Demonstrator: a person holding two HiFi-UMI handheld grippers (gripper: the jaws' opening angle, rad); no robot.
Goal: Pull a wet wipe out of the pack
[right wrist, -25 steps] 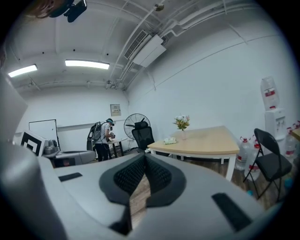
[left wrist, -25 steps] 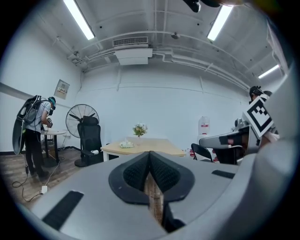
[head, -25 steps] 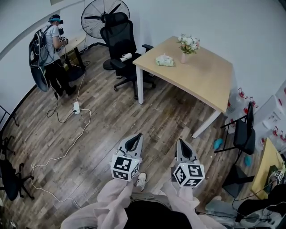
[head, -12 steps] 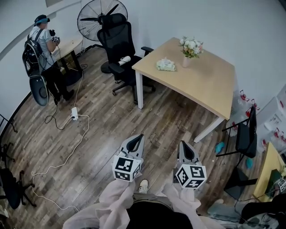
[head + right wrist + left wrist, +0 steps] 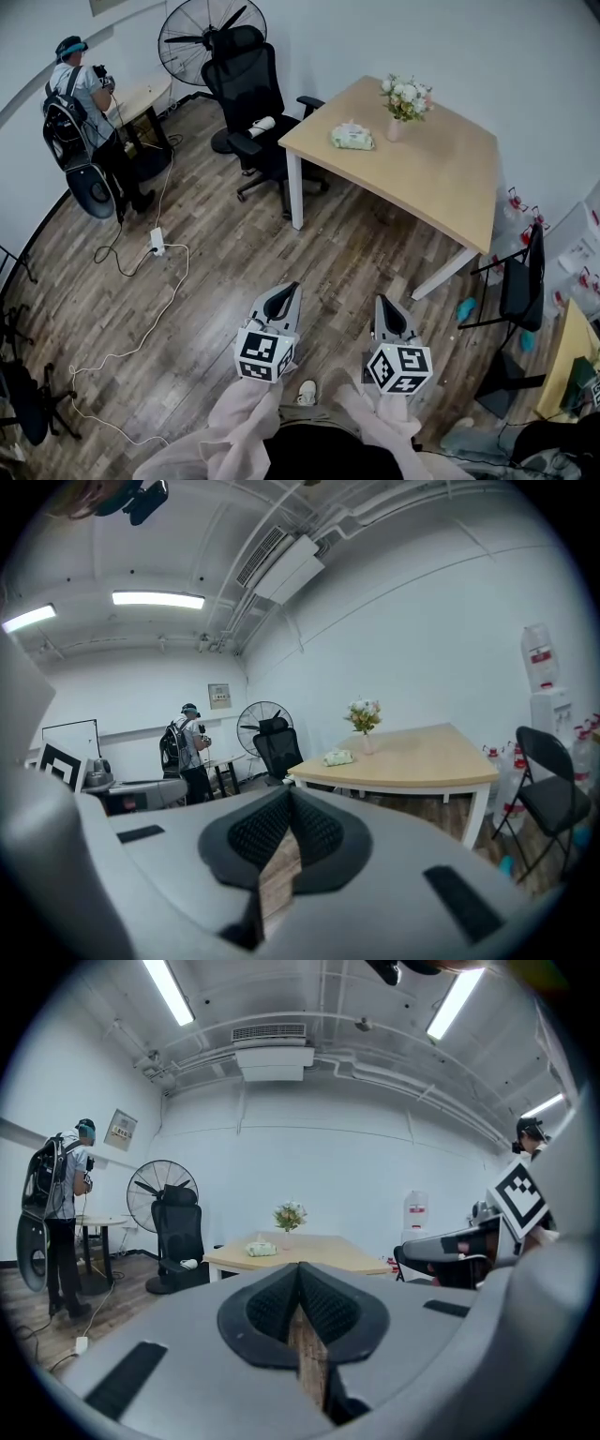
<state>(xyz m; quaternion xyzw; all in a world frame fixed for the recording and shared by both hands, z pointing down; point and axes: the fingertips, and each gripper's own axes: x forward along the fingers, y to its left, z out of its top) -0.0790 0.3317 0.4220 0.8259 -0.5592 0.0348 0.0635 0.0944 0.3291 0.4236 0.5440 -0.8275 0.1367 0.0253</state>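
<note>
Left gripper [image 5: 287,287], right gripper [image 5: 382,301]: fingers closed, empty, well apart from soft pale-green wipe pack [image 5: 352,138] by light wooden bench's [image 5: 441,173] left edge. Risk: unpinned pack lifts with wipe.

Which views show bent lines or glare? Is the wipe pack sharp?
Head view: walls curve at edges; the pale green wet wipe pack on the light wooden table is small but sharp. Gripper views: fisheye, dark corners, ceiling tube lights glare.

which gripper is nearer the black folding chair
Right. The right gripper is left of the black folding chair in the head view; the left gripper is further left still.
</note>
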